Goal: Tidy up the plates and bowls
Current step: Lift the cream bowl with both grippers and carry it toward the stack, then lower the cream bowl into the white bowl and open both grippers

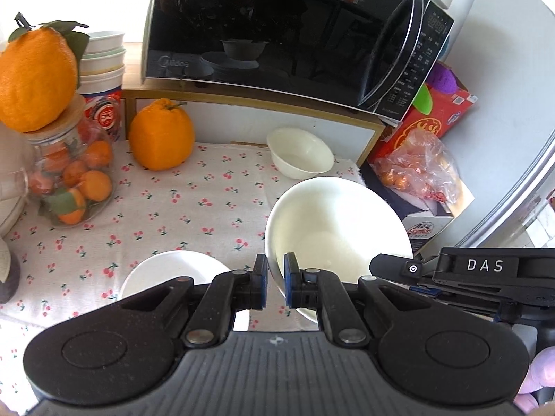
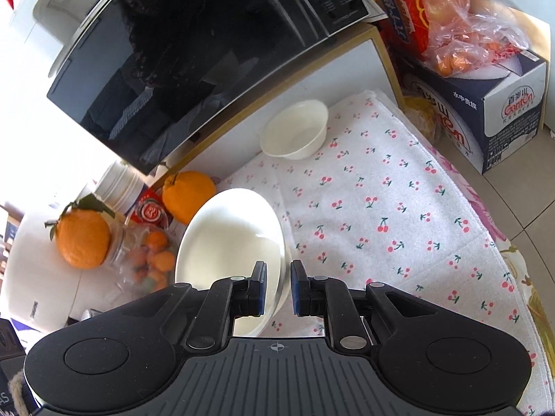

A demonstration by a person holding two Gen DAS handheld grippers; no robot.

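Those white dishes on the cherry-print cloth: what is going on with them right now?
A person is tidying crockery with two handheld grippers. The left gripper is shut on the rim of a white bowl, and the right gripper is shut on the rim of a white plate. A smaller bowl sits on the cherry-print cloth near the microwave, not yet collected.

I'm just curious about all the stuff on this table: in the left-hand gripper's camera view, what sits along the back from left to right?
Jar of small oranges with a big orange on its lid → loose big orange → small white bowl → plastic bag of fruit.
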